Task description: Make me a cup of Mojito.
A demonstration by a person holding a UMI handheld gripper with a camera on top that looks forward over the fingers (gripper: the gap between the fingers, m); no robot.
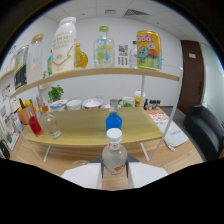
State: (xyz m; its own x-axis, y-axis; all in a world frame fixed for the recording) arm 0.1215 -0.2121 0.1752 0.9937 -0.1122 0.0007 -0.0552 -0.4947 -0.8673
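Between the gripper (114, 176) fingers, clamped tight, stood a white-capped clear bottle (114, 152); fetching ingredients seemed underway, pouring likely next.

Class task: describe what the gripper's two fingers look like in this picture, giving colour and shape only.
The gripper shows two pale, whitish fingers with broad, flat, wedge-like faces narrowing toward the middle. Below them, the gripper's body is black. No cables, markings or sleeves are visible.

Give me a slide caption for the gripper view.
Gripper shut on a white-capped clear bottle, before a blue bottle on the wooden table.
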